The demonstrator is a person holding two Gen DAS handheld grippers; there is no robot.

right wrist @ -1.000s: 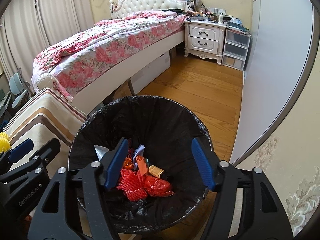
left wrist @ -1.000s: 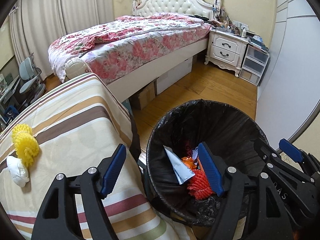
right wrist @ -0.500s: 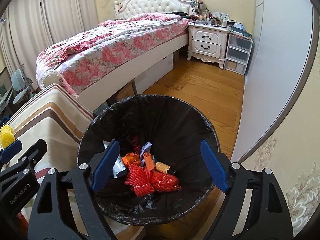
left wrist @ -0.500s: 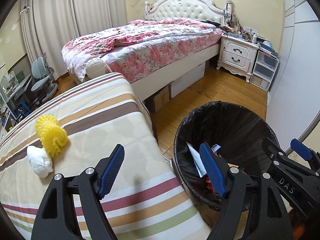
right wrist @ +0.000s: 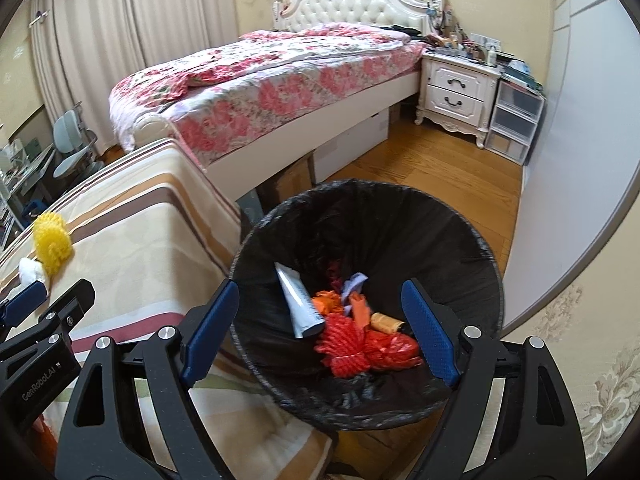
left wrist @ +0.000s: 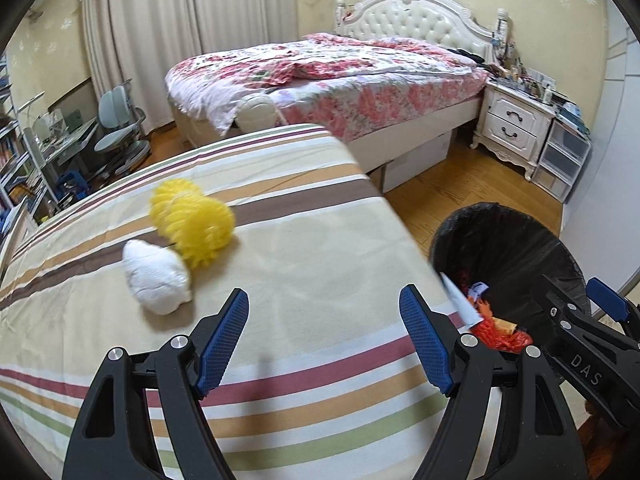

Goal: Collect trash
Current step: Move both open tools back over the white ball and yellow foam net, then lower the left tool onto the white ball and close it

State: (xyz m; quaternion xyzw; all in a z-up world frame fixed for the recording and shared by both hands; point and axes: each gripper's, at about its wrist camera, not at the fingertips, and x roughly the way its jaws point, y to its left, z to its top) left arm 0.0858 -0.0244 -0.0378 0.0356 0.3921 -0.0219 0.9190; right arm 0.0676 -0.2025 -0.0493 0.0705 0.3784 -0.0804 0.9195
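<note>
A: How do the left gripper [left wrist: 324,336] jaws stand?

B: Wide apart over the striped bench [left wrist: 304,264], nothing between them. The yellow spiky ball [left wrist: 192,222] and white wad [left wrist: 156,278] lie ahead, touching each other.

A: And the right gripper [right wrist: 320,324]?

B: Its jaws have just been opening and stand wide, holding nothing, above the black-lined trash bin [right wrist: 472,248]. Inside lie red netting [right wrist: 348,346], a grey tube [right wrist: 298,304] and orange scraps.

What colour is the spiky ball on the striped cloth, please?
Yellow; the spiky ball shows best in the left wrist view.
</note>
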